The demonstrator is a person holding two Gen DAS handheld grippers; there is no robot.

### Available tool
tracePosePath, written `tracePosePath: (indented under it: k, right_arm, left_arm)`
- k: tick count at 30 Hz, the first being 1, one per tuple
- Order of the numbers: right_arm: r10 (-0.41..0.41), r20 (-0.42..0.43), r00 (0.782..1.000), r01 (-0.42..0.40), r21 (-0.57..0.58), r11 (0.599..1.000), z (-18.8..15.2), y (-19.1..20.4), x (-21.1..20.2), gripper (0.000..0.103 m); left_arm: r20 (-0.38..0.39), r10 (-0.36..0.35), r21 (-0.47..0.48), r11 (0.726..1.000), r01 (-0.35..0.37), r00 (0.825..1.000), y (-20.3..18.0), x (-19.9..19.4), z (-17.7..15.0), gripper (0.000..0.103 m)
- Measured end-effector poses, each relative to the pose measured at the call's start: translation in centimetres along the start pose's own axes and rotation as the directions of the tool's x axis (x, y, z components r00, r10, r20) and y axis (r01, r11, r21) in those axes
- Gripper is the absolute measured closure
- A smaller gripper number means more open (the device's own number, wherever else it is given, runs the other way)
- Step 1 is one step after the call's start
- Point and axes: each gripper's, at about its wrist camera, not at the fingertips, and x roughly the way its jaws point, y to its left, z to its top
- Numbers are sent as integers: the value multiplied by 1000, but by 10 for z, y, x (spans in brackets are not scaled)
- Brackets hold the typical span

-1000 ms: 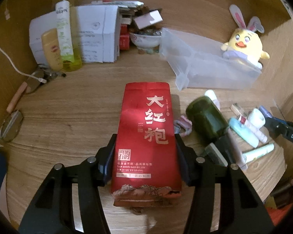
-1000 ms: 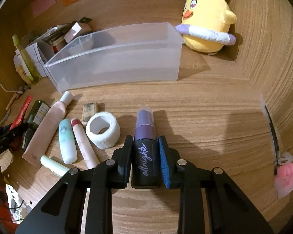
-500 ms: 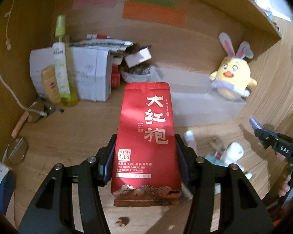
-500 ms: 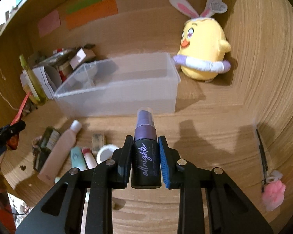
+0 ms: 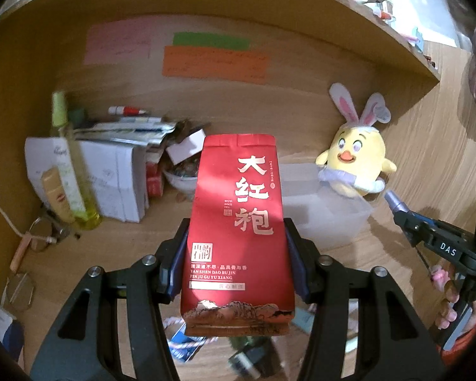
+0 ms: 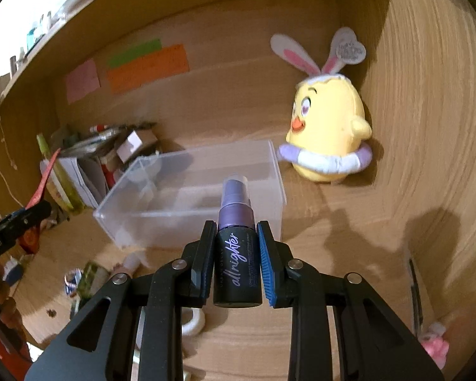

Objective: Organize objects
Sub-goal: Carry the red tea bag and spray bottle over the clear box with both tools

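My left gripper (image 5: 236,238) is shut on a tall red tea packet (image 5: 236,231) with white characters, held upright above the desk. My right gripper (image 6: 236,247) is shut on a small black spray bottle (image 6: 236,273) with a purple cap, lifted in front of the clear plastic bin (image 6: 161,222). In the left wrist view the right gripper (image 5: 406,219) shows at the right edge with the bottle's cap sticking out, and the bin (image 5: 339,222) lies partly hidden behind the packet. The red packet's edge (image 6: 42,184) shows at the left of the right wrist view.
A yellow plush chick (image 6: 327,133) with rabbit ears sits against the back right corner. Papers, boxes and bottles (image 5: 111,184) crowd the back left. Tubes, a white tape roll (image 6: 193,324) and small items lie on the desk below. A shelf (image 5: 269,16) spans overhead.
Both grippers have risen off the desk with their loads and tilted up, so the back wall, notes and shelf came into view. The items on the desk dropped low in both views.
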Motion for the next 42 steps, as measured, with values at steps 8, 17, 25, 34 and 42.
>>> tracePosePath:
  k: [8, 17, 25, 34, 42]
  right_arm:
    - [12, 66, 998, -9, -44, 999, 30, 6, 3, 80]
    - [55, 78, 995, -50, -58, 997, 56, 8, 22, 80]
    - [72, 82, 994, -65, -85, 994, 77, 11, 38, 80]
    - [69, 60, 996, -59, -154, 986, 90, 26, 61, 80]
    - [64, 13, 998, -61, -171, 983, 88, 34, 88, 80]
  left_arm:
    - [19, -7, 24, 1000, 6, 1000, -18, 15, 20, 49]
    - [9, -18, 27, 999, 18, 1000, -31, 36, 41, 49]
    - [-20, -25, 30, 999, 26, 999, -37, 61, 53, 49]
    - [-80, -14, 40, 999, 17, 997, -36, 94, 55, 49]
    - [-147, -13, 31, 999, 17, 989, -34, 122, 50, 49]
